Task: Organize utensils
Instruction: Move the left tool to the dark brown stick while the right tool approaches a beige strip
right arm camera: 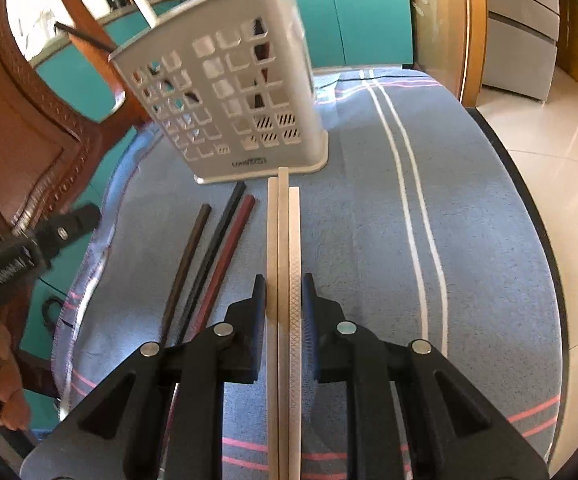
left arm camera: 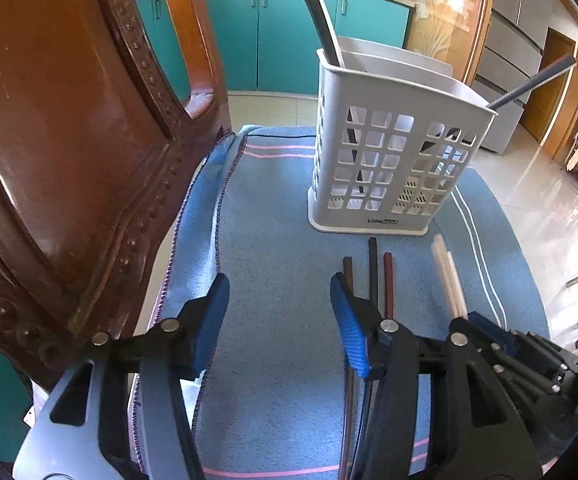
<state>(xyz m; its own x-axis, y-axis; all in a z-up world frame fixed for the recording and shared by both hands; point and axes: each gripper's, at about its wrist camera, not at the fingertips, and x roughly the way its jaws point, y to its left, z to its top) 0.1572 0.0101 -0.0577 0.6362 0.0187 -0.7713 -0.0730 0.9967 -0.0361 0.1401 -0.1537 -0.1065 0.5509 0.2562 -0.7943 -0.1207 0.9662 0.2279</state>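
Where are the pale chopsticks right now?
In the right wrist view, the pale chopsticks sit clamped in the right gripper, right of the dark chopsticks, tips near the white basket.

Left gripper (left arm camera: 279, 320): black linkage arms with round silver pivot pins, ribbed blue finger pads (left arm camera: 349, 328), grey body plates. Right gripper (right arm camera: 284, 312): same black arms and silver pins.

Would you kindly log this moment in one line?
right gripper: shut on pale chopsticks | left gripper: open, empty | dark chopsticks: on cloth
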